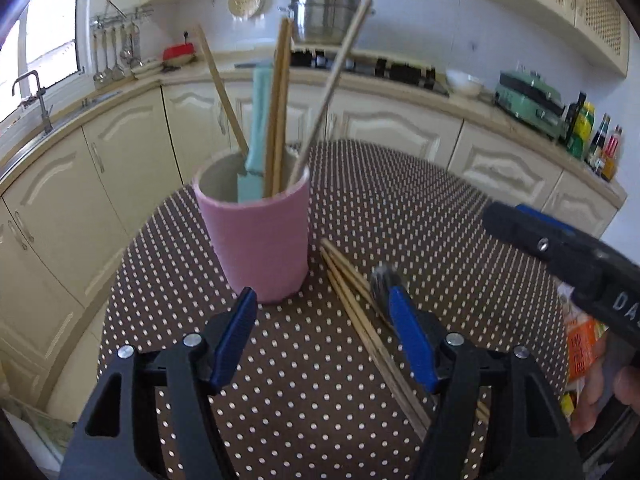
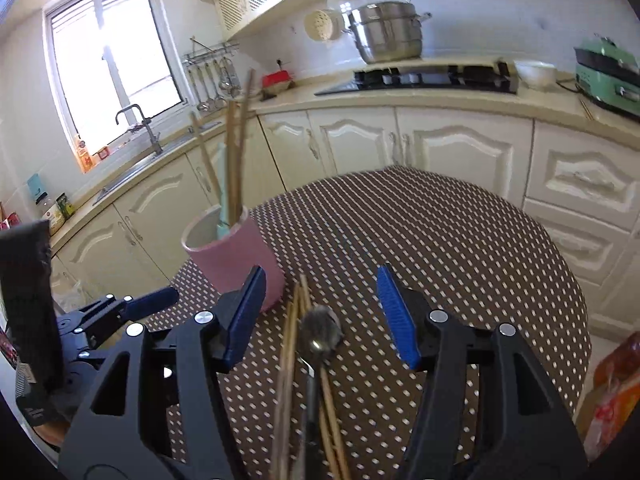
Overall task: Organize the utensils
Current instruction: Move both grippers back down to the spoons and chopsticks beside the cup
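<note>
The round table, under its brown cloth with white dots, fills most of what I see, with cream kitchen cabinets curving behind it. On the table's left part stands the pink utensil holder, upright, with wooden chopsticks and a pale teal spatula leaning out of its mouth.

My left gripper hangs just near of the holder, its jaws spread wide and nothing between the blue pads; the left pad's tip sits close against the holder's base, though I cannot tell whether it touches.

A loose bundle of wooden chopsticks lies flat on the cloth to the right of the holder, running from near its base back towards me. A metal spoon rests on top of them, bowl pointing far.

My right gripper is over that bundle, jaws spread apart, with the spoon and chopsticks lying in the gap and neither pad pressing on them.
</note>
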